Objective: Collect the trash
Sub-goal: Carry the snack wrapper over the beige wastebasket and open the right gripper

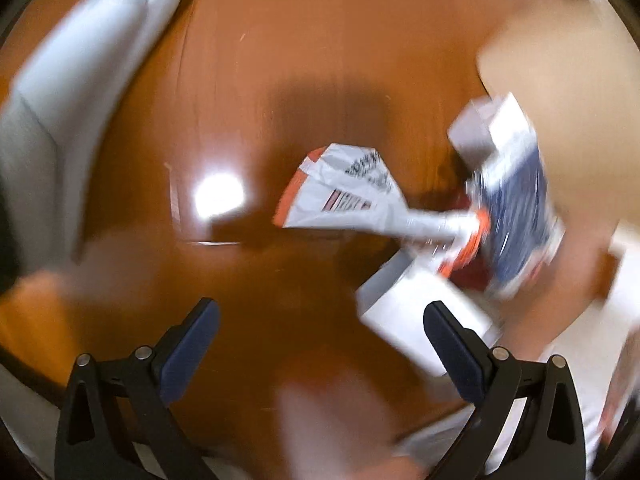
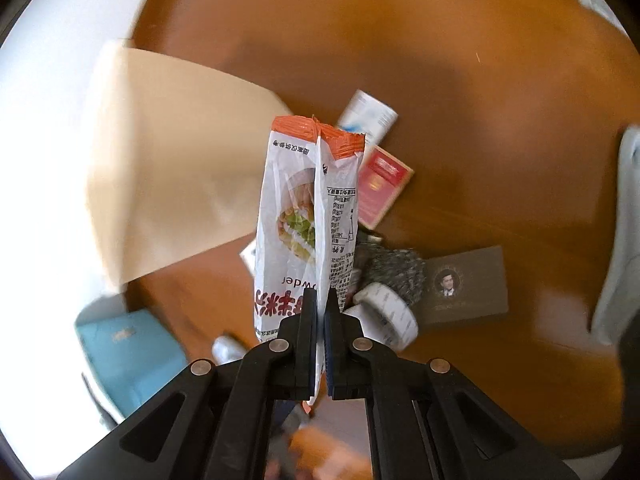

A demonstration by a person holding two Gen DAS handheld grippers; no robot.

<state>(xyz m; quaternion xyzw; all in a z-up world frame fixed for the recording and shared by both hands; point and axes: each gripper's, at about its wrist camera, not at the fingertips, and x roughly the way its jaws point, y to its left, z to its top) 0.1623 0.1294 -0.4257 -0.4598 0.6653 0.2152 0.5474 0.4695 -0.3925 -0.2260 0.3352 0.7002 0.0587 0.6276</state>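
In the right wrist view my right gripper point(image 2: 320, 304) is shut on the lower end of a white food packet point(image 2: 308, 216) with an orange top, and the packet hangs clear above the wooden table point(image 2: 460, 80). The left wrist view is blurred. The same packet point(image 1: 344, 188) shows there mid-frame, pinched at its right end by a blurred blue and white shape point(image 1: 516, 208). My left gripper point(image 1: 320, 320) is open above the table with nothing between its fingers. A white box point(image 1: 416, 312) lies beside its right finger.
A brown paper bag point(image 2: 180, 168) stands open at the table's left. Below the packet lie a red box point(image 2: 382, 184), a white tube point(image 2: 368, 116), a steel scourer point(image 2: 388, 264), a tape roll point(image 2: 390, 314) and a dark portrait box point(image 2: 464, 284). A teal box point(image 2: 128, 348) sits lower left.
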